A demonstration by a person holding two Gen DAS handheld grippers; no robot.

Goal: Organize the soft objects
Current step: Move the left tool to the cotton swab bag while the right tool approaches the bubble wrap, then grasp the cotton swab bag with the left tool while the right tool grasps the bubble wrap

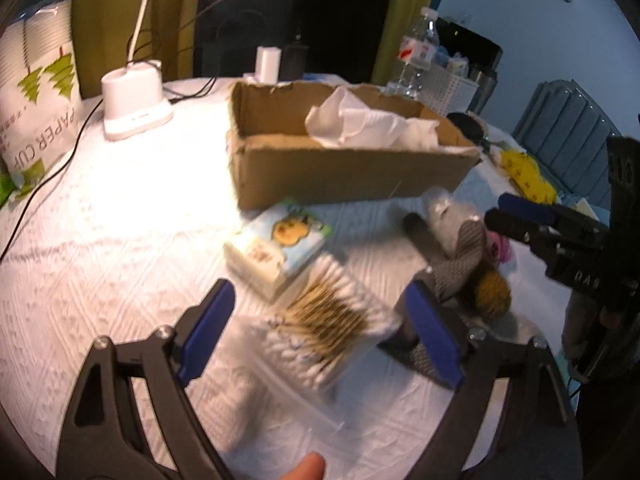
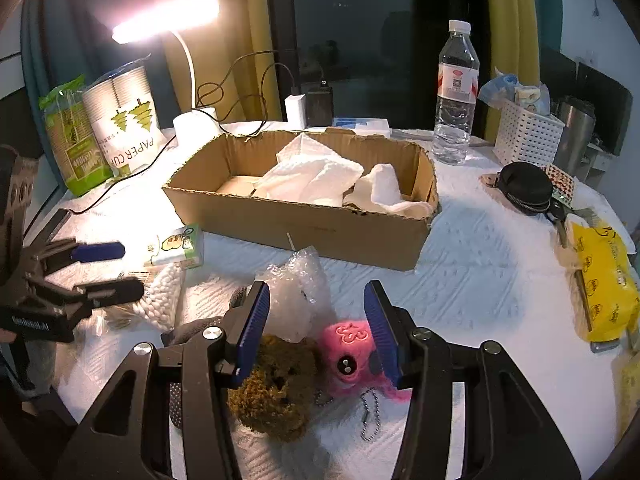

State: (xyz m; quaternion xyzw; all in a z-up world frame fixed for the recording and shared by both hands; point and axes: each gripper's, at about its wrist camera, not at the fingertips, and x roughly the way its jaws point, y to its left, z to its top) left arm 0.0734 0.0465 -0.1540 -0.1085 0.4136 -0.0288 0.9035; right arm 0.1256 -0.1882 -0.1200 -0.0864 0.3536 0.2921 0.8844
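Note:
My left gripper (image 1: 320,308) is open over a clear bag of cotton swabs (image 1: 328,320), which lies between its blue pads without being pressed. A tissue pack (image 1: 276,248) lies just beyond. My right gripper (image 2: 316,320) is open and hangs low over a brown plush bear (image 2: 276,384) and a pink plush toy (image 2: 348,352), both with bead chains. Crumpled bubble wrap (image 2: 296,296) and a grey knitted piece (image 1: 460,256) lie beside them. A cardboard box (image 2: 304,224) behind holds white cloths (image 2: 312,176). Each gripper also shows in the other's view: the left gripper (image 2: 116,272) and the right gripper (image 1: 504,212).
A lit desk lamp (image 2: 168,20) with cables, a paper cup pack (image 2: 124,128), a water bottle (image 2: 456,92) and a white basket (image 2: 528,136) stand at the back. A black pouch (image 2: 520,188) and a yellow packet (image 2: 604,284) lie on the right of the white tablecloth (image 2: 480,288).

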